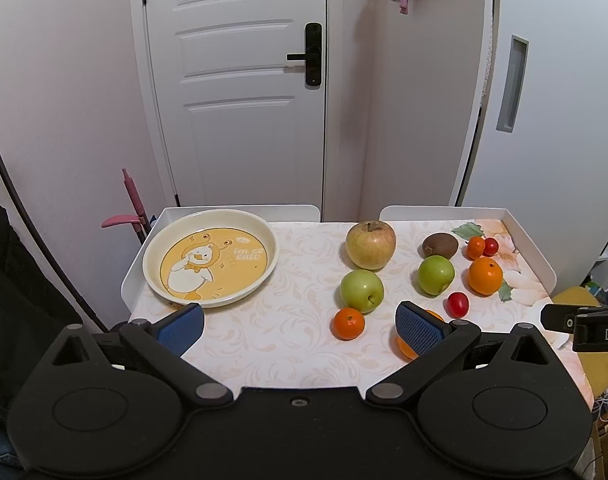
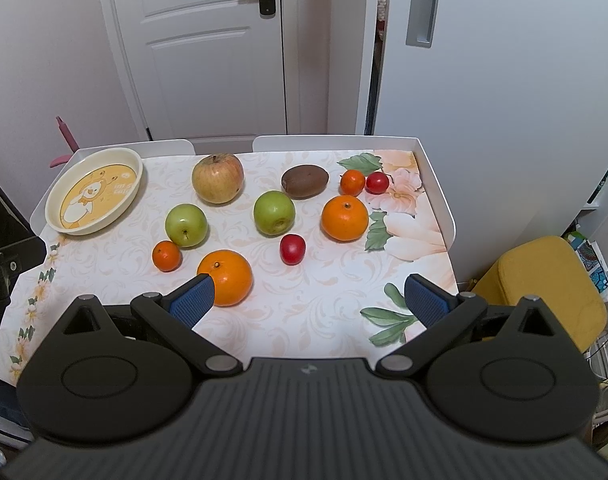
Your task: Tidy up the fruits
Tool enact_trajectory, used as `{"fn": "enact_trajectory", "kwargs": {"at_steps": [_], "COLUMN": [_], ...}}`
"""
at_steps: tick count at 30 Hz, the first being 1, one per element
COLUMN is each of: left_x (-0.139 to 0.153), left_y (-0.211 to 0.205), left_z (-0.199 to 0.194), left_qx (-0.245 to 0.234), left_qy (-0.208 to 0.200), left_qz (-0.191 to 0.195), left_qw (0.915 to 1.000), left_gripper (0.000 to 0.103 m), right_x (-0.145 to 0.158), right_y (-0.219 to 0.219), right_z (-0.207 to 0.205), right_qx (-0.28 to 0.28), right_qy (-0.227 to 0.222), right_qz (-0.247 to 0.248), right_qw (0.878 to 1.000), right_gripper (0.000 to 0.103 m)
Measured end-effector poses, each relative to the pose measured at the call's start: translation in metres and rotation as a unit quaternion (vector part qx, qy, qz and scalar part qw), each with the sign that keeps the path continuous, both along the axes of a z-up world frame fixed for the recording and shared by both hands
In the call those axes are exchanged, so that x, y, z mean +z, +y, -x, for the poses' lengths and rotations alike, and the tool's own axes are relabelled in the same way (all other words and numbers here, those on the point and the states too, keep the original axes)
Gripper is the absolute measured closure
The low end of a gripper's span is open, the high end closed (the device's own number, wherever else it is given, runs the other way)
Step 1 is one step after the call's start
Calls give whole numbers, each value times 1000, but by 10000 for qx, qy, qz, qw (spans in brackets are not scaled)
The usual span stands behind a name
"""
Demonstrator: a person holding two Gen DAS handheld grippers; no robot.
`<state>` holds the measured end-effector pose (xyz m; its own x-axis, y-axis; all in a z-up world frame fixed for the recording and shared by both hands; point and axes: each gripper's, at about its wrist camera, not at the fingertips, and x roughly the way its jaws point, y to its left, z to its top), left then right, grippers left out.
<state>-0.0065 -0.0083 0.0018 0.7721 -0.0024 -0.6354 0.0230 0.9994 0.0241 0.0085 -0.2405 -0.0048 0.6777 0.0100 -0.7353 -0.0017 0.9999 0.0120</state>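
Both your hand-held grippers, left (image 1: 300, 324) and right (image 2: 309, 298), gape wide, empty. The orange (image 2: 225, 277) at eleven o'clock, probably loose, may roll if nudged.

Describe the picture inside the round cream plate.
White cartoon duck on yellow, round cream plate; clearest in left wrist view.

"I'm so cute" on the plate (image 1: 152, 258); "DA" on the right tool (image 1: 595, 330).

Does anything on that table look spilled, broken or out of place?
Nothing looks spilled or damaged. The one oddity: the round cream plate with a yellow duck cartoon sits empty at the table's left, while all the fruit, such as the yellowish-red apple and brown kiwi, lies loose on the floral tablecloth.
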Motion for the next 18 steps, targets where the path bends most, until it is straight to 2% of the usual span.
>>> {"fn": "enact_trajectory", "kwargs": {"at_steps": [18], "left_x": [0], "left_y": [1], "left_z": [-1], "left_qx": [-6], "left_qy": [1], "left_qz": [5], "left_qw": [10000], "left_gripper": [0], "right_x": [0], "right_y": [1], "right_z": [-1], "right_qx": [-5], "right_qy": [7], "right_qz": [-5], "right_qw": [10000], "right_gripper": [0]}}
